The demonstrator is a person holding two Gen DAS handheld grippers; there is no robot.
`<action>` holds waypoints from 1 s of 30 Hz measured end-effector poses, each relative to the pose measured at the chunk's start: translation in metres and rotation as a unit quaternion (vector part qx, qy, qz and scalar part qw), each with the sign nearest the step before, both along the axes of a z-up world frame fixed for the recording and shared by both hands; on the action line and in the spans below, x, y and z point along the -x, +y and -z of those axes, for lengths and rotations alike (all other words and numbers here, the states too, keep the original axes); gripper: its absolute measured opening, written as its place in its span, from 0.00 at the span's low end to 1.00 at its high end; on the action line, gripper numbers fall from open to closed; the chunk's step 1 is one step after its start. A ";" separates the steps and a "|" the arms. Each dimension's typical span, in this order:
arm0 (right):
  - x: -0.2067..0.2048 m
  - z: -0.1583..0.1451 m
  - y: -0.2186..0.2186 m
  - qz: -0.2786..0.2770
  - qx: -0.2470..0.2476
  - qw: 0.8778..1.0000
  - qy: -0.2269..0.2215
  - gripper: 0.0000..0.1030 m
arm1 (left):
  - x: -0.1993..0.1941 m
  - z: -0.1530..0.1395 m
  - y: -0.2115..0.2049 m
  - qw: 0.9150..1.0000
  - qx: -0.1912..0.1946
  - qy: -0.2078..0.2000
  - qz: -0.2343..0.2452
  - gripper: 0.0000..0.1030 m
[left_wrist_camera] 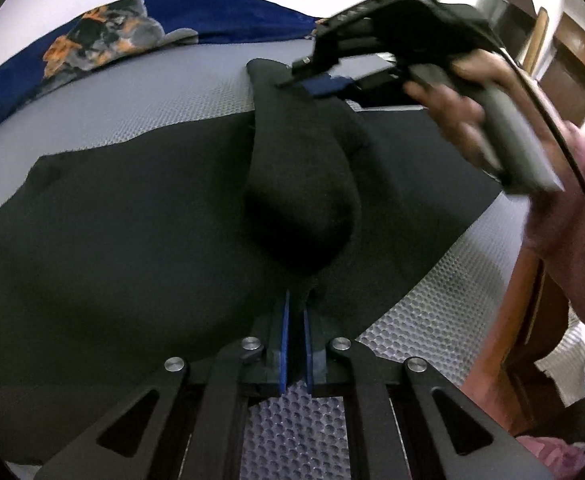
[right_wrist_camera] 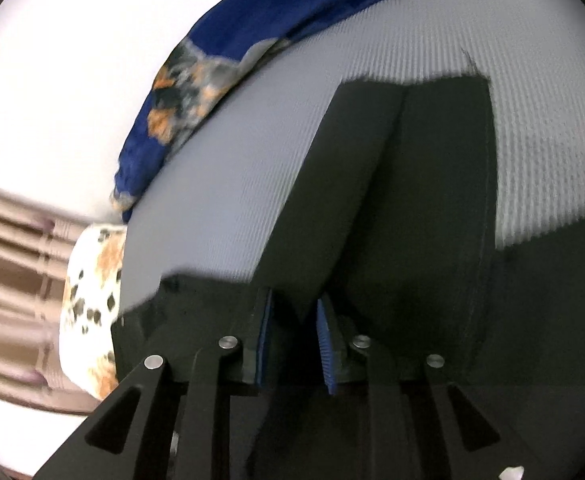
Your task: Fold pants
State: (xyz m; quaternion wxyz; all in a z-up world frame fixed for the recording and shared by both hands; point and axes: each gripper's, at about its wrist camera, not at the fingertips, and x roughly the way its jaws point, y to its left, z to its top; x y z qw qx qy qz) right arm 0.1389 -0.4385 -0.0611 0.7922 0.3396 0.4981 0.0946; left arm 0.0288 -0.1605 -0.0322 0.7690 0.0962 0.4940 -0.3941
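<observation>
Both grippers, left (left_wrist_camera: 296, 312) & right (right_wrist_camera: 292, 312), pinch the black pants (left_wrist_camera: 132, 220) at frame centre — lift evenly, keep edges aligned.

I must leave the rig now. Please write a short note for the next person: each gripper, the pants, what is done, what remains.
Left gripper: shut on a raised fold of the black pants, near edge.
Right gripper: pads around the far end of that fold; grip unclear, picture blurred.
Pants lie on the grey mattress, blue blanket behind.
Done: fold lifted.
Left: carry it over, flatten, finish folding.
</observation>
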 end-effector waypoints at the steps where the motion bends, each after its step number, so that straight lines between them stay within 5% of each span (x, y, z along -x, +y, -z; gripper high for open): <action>1: -0.010 0.001 -0.007 0.009 -0.001 1.000 0.001 0.21 | -0.001 0.000 0.001 1.000 0.002 0.003 -0.002 0.06; 15: -0.085 0.010 -0.063 0.091 -0.033 0.995 0.016 0.21 | -0.008 0.005 0.002 1.000 0.002 0.020 0.000 0.06; 19: -0.086 -0.004 -0.063 0.090 -0.034 0.995 -0.003 0.05 | -0.009 0.004 0.002 1.000 0.001 0.018 0.002 0.06; 24: -0.035 -0.070 -0.077 0.107 0.023 0.992 -0.069 0.04 | -0.005 -0.001 0.002 1.000 0.001 0.005 0.010 0.06; 30: 0.103 -0.137 -0.112 0.182 0.123 0.970 -0.099 0.04 | 0.001 -0.003 -0.001 0.999 -0.002 -0.014 0.033 0.06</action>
